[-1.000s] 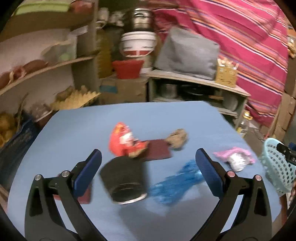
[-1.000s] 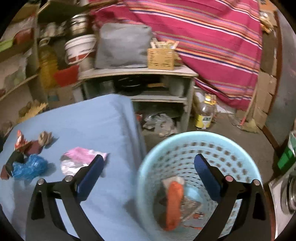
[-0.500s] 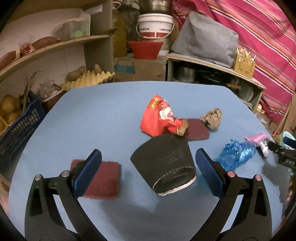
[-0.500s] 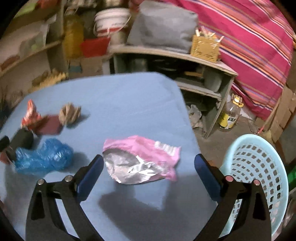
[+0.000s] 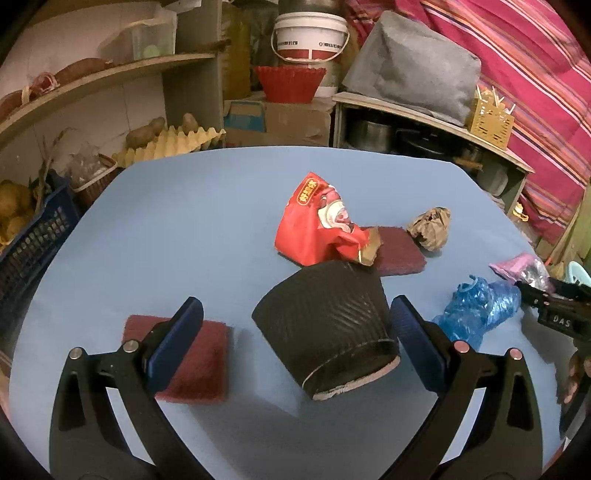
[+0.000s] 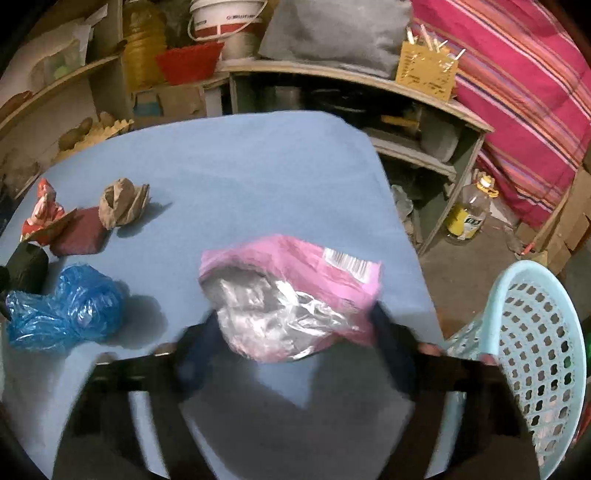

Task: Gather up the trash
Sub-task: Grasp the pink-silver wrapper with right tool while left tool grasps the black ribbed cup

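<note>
On the blue table (image 5: 184, 229), a black ribbed cup (image 5: 327, 326) lies on its side between the fingers of my open left gripper (image 5: 295, 332), not gripped. Behind it lie a red snack bag (image 5: 317, 221), a crumpled brown paper ball (image 5: 430, 229) and a blue plastic bag (image 5: 476, 314). My right gripper (image 6: 295, 339) is open and blurred, its fingers on either side of a pink foil wrapper (image 6: 291, 291) near the table's right edge. The light blue trash basket (image 6: 535, 332) stands off the table to the right.
Two maroon scouring pads lie on the table, one (image 5: 195, 362) under my left finger, one (image 5: 399, 251) beside the red bag. Shelves, a bucket (image 5: 312, 33), a crate (image 5: 29, 240) and a striped cloth (image 6: 517, 74) surround the table. A bottle (image 6: 469, 214) stands on the floor.
My right gripper swung from over the basket back to the table and closed in on the pink wrapper. My left gripper moved up to the black cup.
</note>
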`<state>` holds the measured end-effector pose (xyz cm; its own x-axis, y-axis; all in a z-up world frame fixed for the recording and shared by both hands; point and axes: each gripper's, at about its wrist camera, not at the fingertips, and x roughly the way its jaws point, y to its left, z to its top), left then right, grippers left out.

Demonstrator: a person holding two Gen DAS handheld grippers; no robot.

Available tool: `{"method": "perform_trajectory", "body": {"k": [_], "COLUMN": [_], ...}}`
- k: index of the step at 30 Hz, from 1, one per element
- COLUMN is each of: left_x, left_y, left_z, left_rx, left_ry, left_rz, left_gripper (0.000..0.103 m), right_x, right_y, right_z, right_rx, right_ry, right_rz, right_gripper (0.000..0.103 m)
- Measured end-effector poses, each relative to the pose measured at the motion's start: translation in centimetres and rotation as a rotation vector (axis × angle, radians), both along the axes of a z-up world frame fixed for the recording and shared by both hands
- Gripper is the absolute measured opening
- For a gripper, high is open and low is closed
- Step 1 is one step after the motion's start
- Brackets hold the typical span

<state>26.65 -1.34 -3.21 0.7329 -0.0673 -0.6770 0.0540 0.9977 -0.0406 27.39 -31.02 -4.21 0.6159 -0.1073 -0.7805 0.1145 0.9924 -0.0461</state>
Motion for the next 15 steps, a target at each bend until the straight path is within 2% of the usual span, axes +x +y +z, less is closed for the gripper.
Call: {"method": "perform_trajectory", "body": {"k": [2, 4, 5, 7, 12, 15], "left_x": [0.4, 0.6, 0.8, 1.1, 1.2, 1.4], "left_y": [-0.2, -0.5, -0.6, -0.7, -1.1, -1.2], "left_z": [-0.1, -0.3, -0.4, -0.6, -0.8, -1.1], "left_rx": [0.013, 0.015, 0.010, -0.002, 0.000, -0.014], "left_ry": [0.008, 0.015, 0.021, 0.032, 0.032, 0.044], "left_rz": [0.004, -0.003, -0.009, -0.020, -0.030, -0.039], "left_gripper": [0.098, 0.098, 0.098, 0.098, 0.098, 0.098], "right_x": [0.0, 0.1, 0.1, 0.1, -0.1, -0.3], "right_y": [0.0, 0.1, 0.2, 0.2, 0.0, 0.0], "right_z": [0.0, -0.1, -0.1, -0.1, 0.3, 0.6], "right_rx": [0.003, 0.001, -0.001, 0.000, 0.028, 0.024], "right_ry": [-0.005, 0.003, 0.006, 0.003, -0.015, -0.030], "right_rz": [0.009, 0.022, 0.026, 0.033, 0.048, 0.048], "right_gripper": [0.065, 0.045, 0.045, 0.034, 0.026, 0.026]}}
